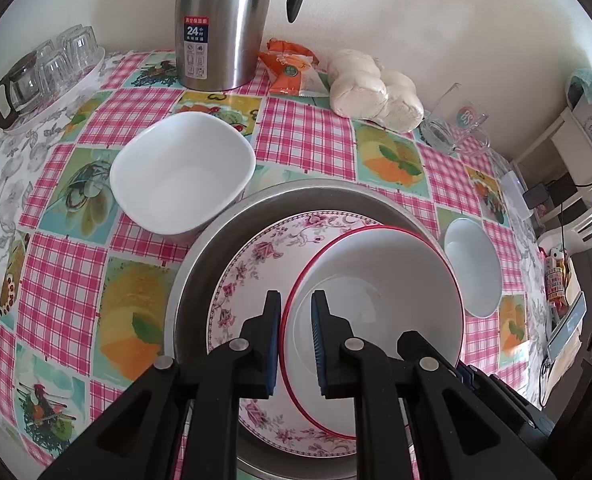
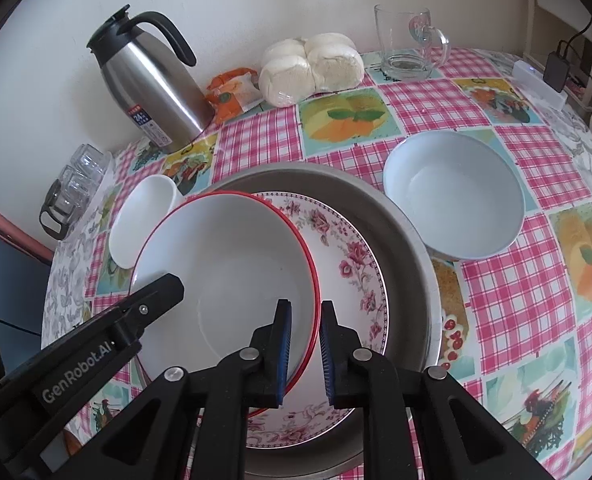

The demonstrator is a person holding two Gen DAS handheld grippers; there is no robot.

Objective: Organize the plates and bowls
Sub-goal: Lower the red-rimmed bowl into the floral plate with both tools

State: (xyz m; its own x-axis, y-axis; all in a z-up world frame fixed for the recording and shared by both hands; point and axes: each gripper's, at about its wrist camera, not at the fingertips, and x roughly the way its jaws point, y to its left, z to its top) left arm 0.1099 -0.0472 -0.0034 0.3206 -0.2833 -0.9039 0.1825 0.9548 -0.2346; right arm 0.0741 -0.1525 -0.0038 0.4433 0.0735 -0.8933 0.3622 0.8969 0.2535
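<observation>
A red-rimmed white bowl (image 1: 375,308) (image 2: 232,264) is over a floral plate (image 1: 256,264) (image 2: 347,264) that lies in a round metal tray (image 1: 200,264) (image 2: 407,240). My left gripper (image 1: 296,344) straddles the bowl's left rim, pads on either side, closed on it. My right gripper (image 2: 304,352) straddles the bowl's right rim the same way. The left gripper's black arm (image 2: 108,336) shows in the right wrist view. A white rectangular dish (image 1: 184,172) (image 2: 144,220) sits left of the tray. A plain white round bowl (image 1: 473,266) (image 2: 453,196) sits right of it.
A steel thermos jug (image 1: 224,24) (image 2: 152,84), an orange snack packet (image 1: 288,68), bagged buns (image 1: 375,88) (image 2: 311,68) and a glass mug (image 1: 455,124) (image 2: 407,44) stand along the wall. Small glasses on a tray (image 1: 52,72) (image 2: 76,184) sit at the far left.
</observation>
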